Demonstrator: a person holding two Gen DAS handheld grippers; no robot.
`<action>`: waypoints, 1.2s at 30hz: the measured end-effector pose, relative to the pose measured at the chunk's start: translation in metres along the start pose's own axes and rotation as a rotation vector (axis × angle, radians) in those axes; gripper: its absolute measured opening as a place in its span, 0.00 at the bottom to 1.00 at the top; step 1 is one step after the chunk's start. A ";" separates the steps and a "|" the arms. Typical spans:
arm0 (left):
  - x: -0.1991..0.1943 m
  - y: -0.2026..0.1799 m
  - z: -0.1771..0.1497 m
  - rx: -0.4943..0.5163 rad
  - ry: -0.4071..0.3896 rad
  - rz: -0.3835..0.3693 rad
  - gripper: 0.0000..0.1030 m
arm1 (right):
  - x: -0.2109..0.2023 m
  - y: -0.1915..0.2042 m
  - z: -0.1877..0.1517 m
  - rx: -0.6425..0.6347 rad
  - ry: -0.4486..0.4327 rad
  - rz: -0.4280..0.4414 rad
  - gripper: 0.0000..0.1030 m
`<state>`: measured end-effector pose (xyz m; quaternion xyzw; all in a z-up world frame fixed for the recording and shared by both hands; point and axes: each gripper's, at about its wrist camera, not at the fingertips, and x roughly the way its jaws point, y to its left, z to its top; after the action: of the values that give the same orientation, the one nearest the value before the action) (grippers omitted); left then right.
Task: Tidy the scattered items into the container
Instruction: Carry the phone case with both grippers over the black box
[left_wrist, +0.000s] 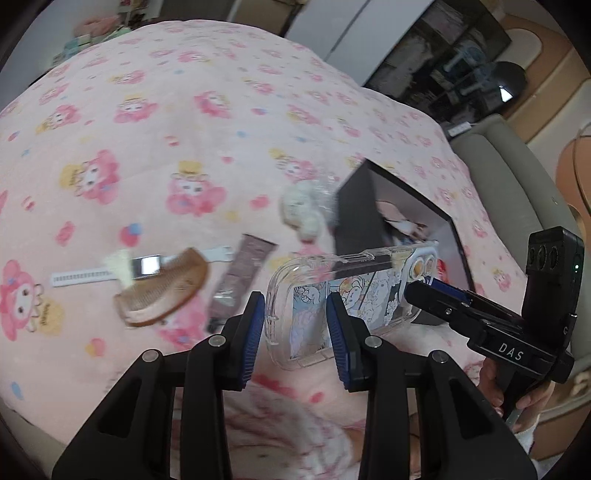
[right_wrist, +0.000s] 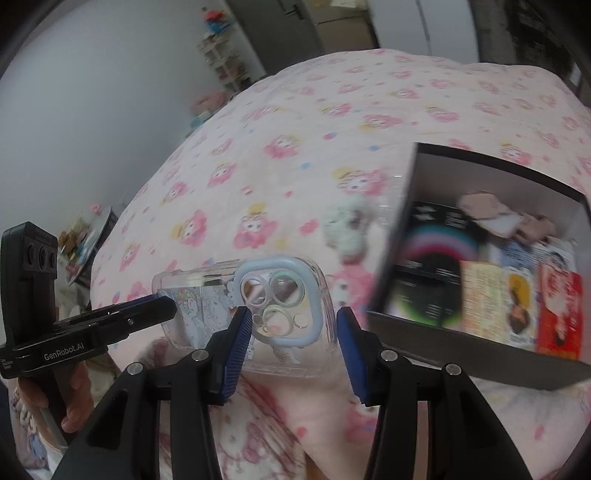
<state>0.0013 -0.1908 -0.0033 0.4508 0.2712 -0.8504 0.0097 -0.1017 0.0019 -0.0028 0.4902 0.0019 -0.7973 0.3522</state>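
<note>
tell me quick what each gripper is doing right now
left gripper: jaws open, over the clear phone case, no grip visible.
right gripper: jaws open over the case's camera end, no grip visible.

The soft bedspread (left_wrist: 207, 147) is pale pink, printed with pink cartoon flower-faces, yellow hats and small blue dots. The clear plastic phone case (right_wrist: 243, 314) has a pale blue camera surround and pastel comic-style drawings. The wooden comb (left_wrist: 162, 291) is warm brown. The squeeze tube (left_wrist: 240, 280) is greyish mauve. The open cardboard box (right_wrist: 461, 339) is dark outside, grey within. Both grippers' finger pads (left_wrist: 255, 336) are ribbed blue.
</note>
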 end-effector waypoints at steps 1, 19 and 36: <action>0.004 -0.011 -0.002 0.014 0.008 -0.012 0.33 | -0.009 -0.008 -0.003 0.007 -0.015 -0.015 0.43; 0.095 -0.165 0.027 0.189 0.093 0.020 0.33 | -0.080 -0.154 0.010 0.127 -0.156 -0.092 0.43; 0.206 -0.185 0.052 0.151 0.239 0.069 0.39 | -0.028 -0.232 0.024 0.164 -0.080 -0.179 0.43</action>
<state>-0.2090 -0.0101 -0.0558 0.5572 0.1900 -0.8079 -0.0273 -0.2437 0.1836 -0.0483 0.4831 -0.0335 -0.8418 0.2384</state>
